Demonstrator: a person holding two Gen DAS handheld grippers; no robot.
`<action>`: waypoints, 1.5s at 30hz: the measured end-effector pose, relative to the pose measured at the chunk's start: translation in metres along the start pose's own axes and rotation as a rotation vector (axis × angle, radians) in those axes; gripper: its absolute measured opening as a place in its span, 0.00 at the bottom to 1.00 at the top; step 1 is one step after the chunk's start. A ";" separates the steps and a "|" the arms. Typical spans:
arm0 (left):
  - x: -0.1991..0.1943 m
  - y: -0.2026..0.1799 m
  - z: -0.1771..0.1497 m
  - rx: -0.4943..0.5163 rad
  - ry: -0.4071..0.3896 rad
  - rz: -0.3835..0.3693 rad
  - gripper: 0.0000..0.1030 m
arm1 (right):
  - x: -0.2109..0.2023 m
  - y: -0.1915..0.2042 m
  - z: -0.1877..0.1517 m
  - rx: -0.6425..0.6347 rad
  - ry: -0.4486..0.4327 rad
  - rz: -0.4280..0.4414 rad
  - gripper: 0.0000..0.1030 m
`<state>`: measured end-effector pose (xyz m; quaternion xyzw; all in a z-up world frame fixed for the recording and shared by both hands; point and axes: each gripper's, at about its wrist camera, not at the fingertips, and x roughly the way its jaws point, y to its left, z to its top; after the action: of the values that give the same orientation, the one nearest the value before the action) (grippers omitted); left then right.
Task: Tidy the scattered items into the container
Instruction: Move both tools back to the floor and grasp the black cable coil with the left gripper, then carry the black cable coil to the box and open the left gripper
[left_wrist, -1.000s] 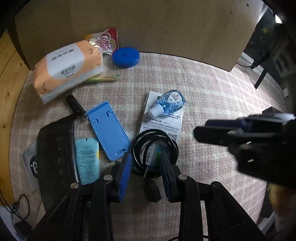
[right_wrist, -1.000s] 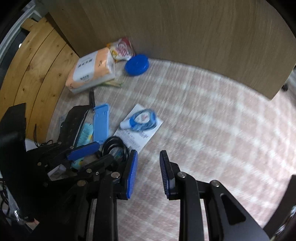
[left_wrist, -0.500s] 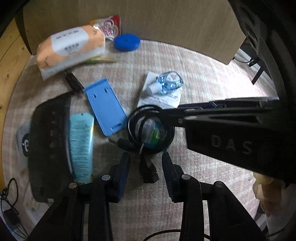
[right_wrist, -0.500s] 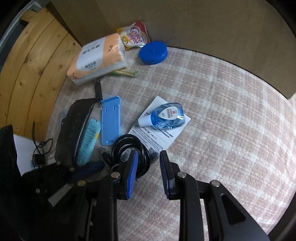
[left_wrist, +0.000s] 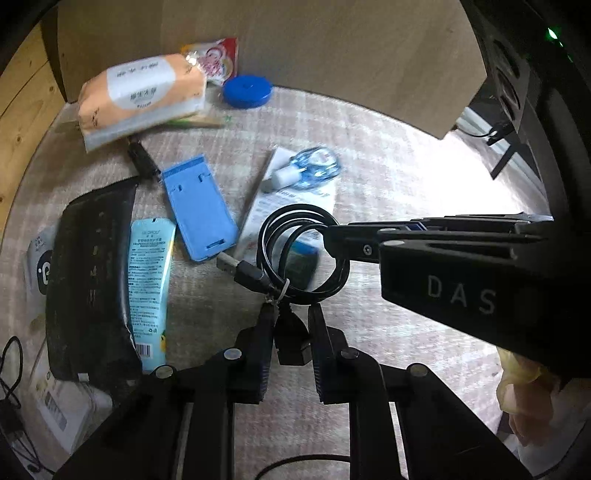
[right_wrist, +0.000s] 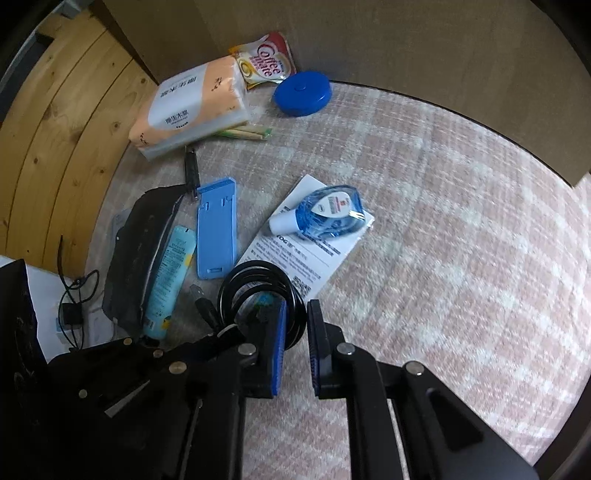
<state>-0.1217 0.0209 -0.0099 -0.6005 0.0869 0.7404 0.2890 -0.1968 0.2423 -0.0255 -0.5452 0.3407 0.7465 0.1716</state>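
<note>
Black coiled cable (left_wrist: 303, 254), blue phone stand (right_wrist: 215, 232), pink-and-white plaid cloth (right_wrist: 443, 229), seemingly orange tissue pack (right_wrist: 192, 107), black pouch (left_wrist: 88, 280)
</note>
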 end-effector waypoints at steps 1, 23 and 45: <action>-0.005 -0.004 -0.001 0.006 -0.007 -0.004 0.17 | -0.006 -0.002 -0.002 -0.001 -0.008 0.000 0.11; -0.017 -0.236 0.023 0.357 -0.038 -0.169 0.17 | -0.165 -0.163 -0.106 0.277 -0.242 -0.089 0.11; -0.014 -0.449 -0.043 0.712 0.036 -0.300 0.01 | -0.288 -0.321 -0.295 0.636 -0.361 -0.278 0.03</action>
<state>0.1550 0.3626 0.0899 -0.4814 0.2545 0.6029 0.5831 0.3104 0.2975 0.0880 -0.3657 0.4422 0.6570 0.4889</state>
